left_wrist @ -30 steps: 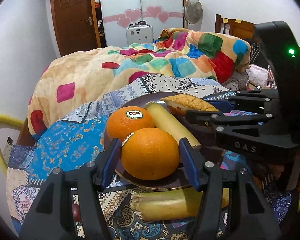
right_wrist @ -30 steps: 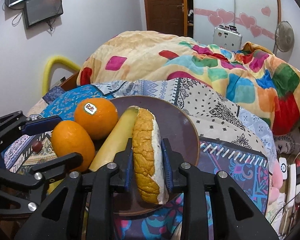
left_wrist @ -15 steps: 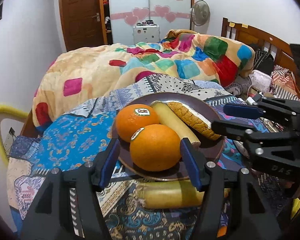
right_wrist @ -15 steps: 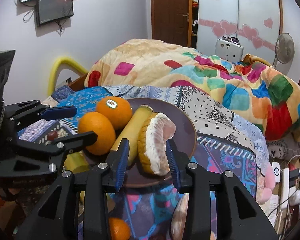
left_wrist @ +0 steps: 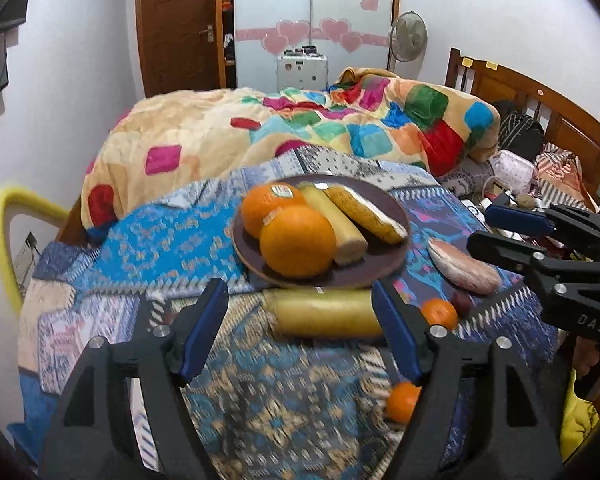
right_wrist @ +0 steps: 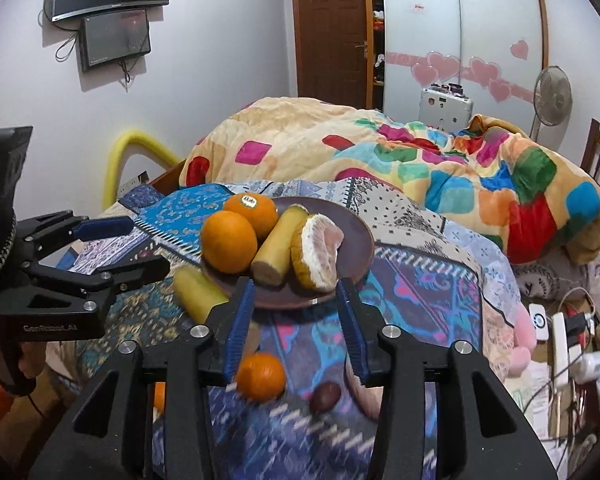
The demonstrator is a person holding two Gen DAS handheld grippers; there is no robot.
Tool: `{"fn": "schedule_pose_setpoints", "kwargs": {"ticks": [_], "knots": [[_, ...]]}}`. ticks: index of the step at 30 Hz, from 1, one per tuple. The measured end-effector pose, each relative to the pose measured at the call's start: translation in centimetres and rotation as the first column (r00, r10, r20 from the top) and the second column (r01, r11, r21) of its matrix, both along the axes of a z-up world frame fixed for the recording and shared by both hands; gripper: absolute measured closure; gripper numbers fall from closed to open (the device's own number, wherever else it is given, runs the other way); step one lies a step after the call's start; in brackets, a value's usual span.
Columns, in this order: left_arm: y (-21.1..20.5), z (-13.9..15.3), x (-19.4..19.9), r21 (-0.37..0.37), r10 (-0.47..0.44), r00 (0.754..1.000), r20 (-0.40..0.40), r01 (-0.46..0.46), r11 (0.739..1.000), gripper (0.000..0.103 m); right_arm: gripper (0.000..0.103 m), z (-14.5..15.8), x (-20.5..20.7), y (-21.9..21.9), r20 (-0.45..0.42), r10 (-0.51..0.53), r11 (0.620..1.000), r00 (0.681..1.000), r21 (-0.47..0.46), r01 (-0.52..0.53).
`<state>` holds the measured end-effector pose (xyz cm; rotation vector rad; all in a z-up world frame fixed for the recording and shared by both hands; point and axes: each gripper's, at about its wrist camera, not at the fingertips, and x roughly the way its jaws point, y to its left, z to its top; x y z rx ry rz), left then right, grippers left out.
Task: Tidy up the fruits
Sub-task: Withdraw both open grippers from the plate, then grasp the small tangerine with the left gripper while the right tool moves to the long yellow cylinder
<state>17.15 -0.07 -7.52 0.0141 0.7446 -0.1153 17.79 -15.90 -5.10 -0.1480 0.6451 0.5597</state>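
oranges [left_wrist: 296, 240] released on plate [left_wrist: 396, 216] | both tools now opening, withdrawn

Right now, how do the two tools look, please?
Both tools are black plastic, with angular arms, silver bolts and blue ribbed pads. The left tool carries the white lettering "GenRobot.AI" on its side in the right wrist view. The right tool shows "DAS" in the left wrist view.

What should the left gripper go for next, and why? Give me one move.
Probably bring the left gripper down around the yellow-green piece lying on the cloth just in front of the plate. Its jaws are opening with nothing between them, that piece sits almost between its fingers, and it is still off the plate, which already holds two oranges and two other pieces.
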Motion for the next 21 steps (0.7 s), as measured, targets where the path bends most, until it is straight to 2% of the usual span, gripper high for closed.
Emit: {"fn": "schedule_pose_setpoints", "kwargs": {"ticks": [7,19,20,21], "knots": [[-1.9,-1.8,-2.1,-0.023,-0.016,0.999,-0.049,0.015,1.000,0.029,0.062,-0.9,-3.1,-1.6,-0.017,-0.012,1.000,1.000,0.010,0.012],[-4.6,-5.6,-3.9,-0.045,-0.033,0.991,-0.133,0.027,0.999,0.029,0.061,-3.2,-5.7,-3.6,-0.072,-0.040,0.999,0.997,0.018,0.042],[-4.9,-5.9,-3.9,-0.035,-0.031,0.990,-0.134,0.026,0.999,0.029,0.061,-3.3,-5.9,-3.7,-0.073,-0.042,0.999,0.996,0.017,0.044],[-5.0,-6.1,-4.0,-0.031,-0.031,0.991,-0.134,0.028,0.999,0.034,0.061,-3.4,-5.9,-3.8,-0.075,-0.044,0.999,0.996,0.017,0.045]]}}
